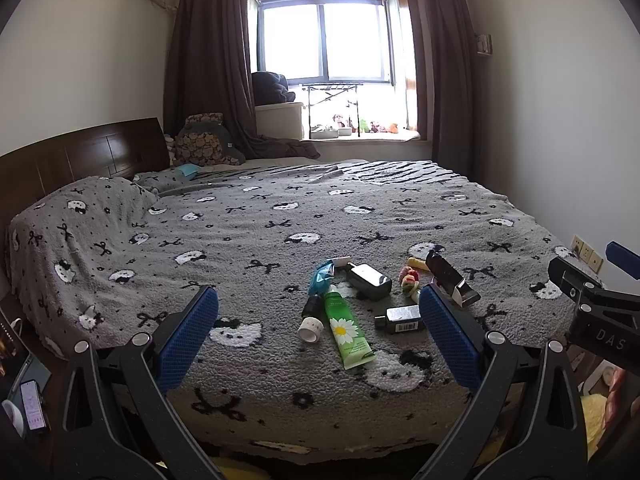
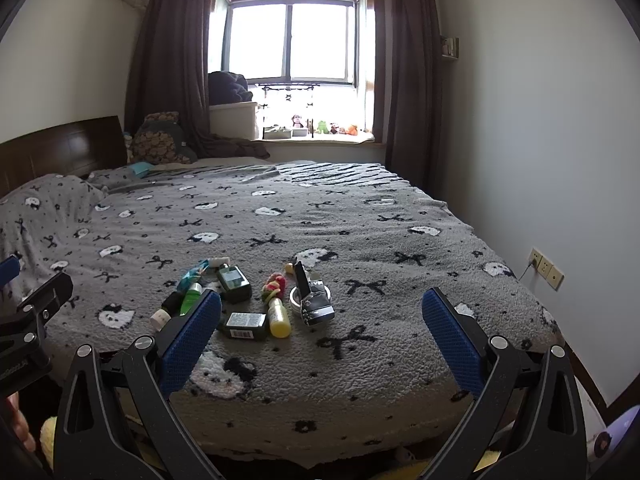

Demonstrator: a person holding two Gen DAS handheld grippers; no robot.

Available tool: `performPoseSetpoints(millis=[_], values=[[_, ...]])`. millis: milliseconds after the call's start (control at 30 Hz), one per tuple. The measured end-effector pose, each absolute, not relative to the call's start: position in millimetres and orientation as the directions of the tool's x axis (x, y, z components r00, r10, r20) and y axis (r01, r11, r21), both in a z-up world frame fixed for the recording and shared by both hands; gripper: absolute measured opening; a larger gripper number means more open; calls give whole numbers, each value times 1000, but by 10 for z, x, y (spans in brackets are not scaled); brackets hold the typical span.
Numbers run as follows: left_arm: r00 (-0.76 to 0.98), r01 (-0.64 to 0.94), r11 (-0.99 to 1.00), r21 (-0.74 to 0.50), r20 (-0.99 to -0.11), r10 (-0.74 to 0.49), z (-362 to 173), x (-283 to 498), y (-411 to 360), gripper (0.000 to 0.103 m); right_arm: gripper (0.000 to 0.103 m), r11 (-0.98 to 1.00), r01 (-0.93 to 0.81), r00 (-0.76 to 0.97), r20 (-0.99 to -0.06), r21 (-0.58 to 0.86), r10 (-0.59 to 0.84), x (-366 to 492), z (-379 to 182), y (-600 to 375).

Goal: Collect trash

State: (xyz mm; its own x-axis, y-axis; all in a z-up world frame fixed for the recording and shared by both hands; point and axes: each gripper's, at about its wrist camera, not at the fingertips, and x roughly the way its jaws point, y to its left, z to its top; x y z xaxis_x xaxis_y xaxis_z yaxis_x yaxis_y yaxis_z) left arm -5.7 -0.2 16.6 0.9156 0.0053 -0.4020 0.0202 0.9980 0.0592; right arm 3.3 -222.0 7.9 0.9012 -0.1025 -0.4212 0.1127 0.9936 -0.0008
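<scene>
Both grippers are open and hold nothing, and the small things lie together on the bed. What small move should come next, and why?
Probably lower the left gripper toward the green tube, which lies flat on the grey blanket, centred between its open jaws and nearest to them. The right gripper is also open, but the cluster lies toward its left side.

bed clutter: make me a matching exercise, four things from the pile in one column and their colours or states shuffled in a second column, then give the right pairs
Things:
1. tube with a daisy
2. small bottle
3. left gripper
4. crumpled wrapper

Colours or states:
a. yellow, lying on its side
b. open, holding nothing
c. teal, bunched up
d. green, flat on the blanket

Pairs: 1-d, 2-a, 3-b, 4-c
</scene>
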Motion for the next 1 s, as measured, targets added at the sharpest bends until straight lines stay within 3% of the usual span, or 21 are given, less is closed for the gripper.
performPoseSetpoints(millis=[1000], values=[[911,0,997,79,-411,33,58,6,26,95,100,991,133,907,-401,-5,-124,51,59,-2247]])
